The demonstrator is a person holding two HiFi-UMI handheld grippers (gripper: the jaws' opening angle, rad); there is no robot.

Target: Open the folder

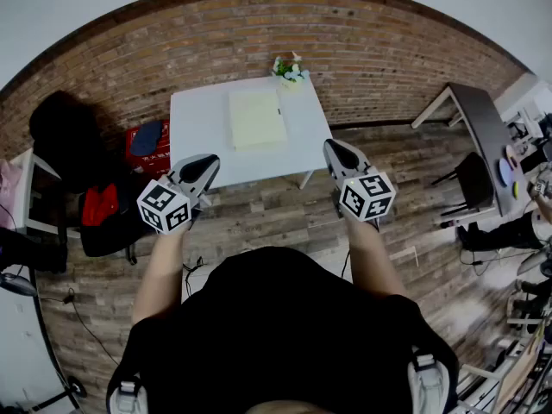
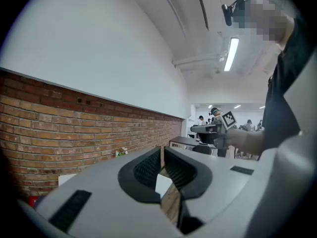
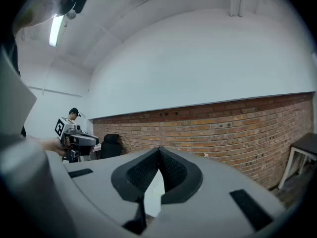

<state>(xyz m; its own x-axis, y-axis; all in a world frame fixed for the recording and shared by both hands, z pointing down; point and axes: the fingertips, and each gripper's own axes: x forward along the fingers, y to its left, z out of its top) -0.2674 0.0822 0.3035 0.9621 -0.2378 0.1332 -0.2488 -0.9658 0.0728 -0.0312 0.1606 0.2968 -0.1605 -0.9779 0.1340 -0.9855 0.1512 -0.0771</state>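
A pale yellow folder [image 1: 256, 119] lies closed and flat on the white table [image 1: 197, 128], towards its far side. I stand back from the table over the wooden floor, holding both grippers level in front of me. My left gripper [image 1: 207, 164] hangs short of the table's near left corner, its jaws [image 2: 162, 152] shut with nothing between them. My right gripper [image 1: 335, 149] floats just off the near right corner, also shut [image 3: 159, 151] and empty. Neither touches the folder. Both gripper views look over the table at the brick wall, and neither shows the folder.
A small potted plant [image 1: 289, 70] stands at the table's far right corner. A red crate [image 1: 148, 141] and a dark chair with clothes [image 1: 65, 136] sit left of the table. A dark desk [image 1: 483, 132] and black chair [image 1: 474, 179] stand at the right.
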